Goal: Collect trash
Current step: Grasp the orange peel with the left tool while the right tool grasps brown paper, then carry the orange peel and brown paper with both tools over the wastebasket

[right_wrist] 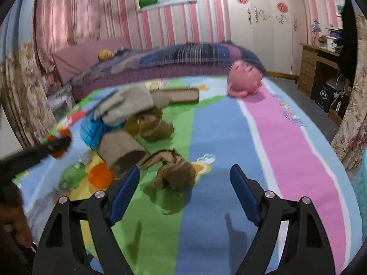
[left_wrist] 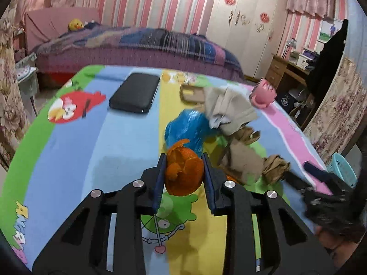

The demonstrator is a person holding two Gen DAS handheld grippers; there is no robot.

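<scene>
My left gripper (left_wrist: 184,158) is shut on a piece of orange peel (left_wrist: 183,171), held just above the cartoon tablecloth (left_wrist: 91,149). Behind it lies a crumpled blue plastic bag (left_wrist: 185,128). Beside the bag are beige wrapping (left_wrist: 229,107), a brown paper sleeve (left_wrist: 243,158) and a crumpled brown paper wad (left_wrist: 275,167). My right gripper (right_wrist: 184,168) is open. The brown wad (right_wrist: 174,174) lies just ahead, between its fingertips and untouched. A second orange peel (right_wrist: 101,175) lies left of its left finger (right_wrist: 128,183).
A pink mug (right_wrist: 245,80) lies on its side at the far right of the table. A black case (left_wrist: 135,96) and a flat cardboard box (left_wrist: 191,94) sit at the back. A teal basket (left_wrist: 344,169) stands off the table's right edge. A bed is behind.
</scene>
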